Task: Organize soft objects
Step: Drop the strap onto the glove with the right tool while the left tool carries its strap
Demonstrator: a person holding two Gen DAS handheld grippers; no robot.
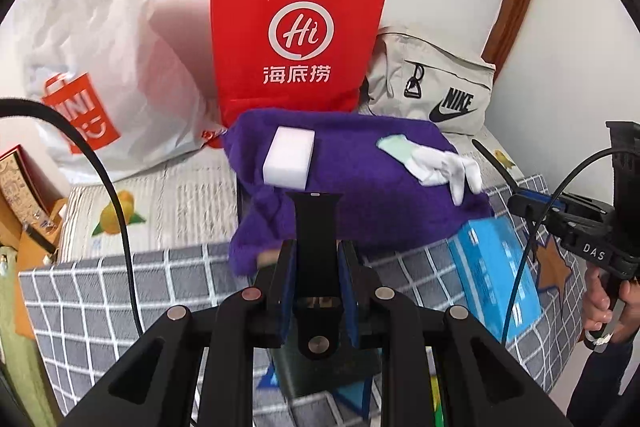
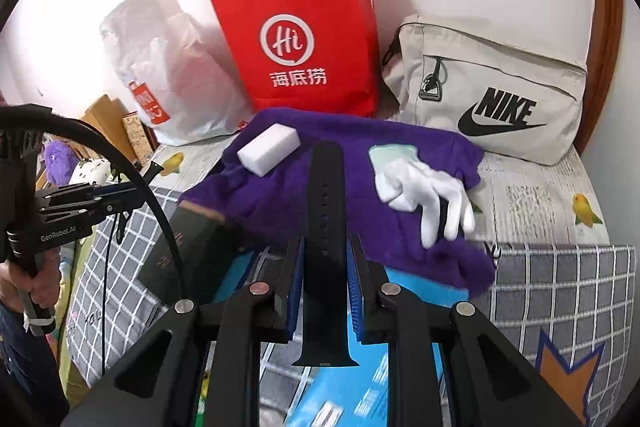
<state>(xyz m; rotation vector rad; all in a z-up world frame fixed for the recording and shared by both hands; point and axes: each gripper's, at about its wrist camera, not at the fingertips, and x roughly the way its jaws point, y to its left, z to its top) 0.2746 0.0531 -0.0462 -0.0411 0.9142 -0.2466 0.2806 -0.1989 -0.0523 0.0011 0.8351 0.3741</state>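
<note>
Each claw grips a black watch strap: left claw [image 1: 316, 259], right claw [image 2: 325, 267]; carry step; you next set them on the purple towel [image 1: 360, 187]

Left gripper [image 1: 318, 251]: matte black linkage arms, round silver pivot screws, blue ribbed pads inside black fingers [image 1: 286, 267]; black cable [image 1: 120, 211] looping at left.
Right gripper [image 2: 326, 263]: same build; white "DAS" lettering on its side.
Person: dark trousers [image 1: 596, 383]; white band on handle.
</note>
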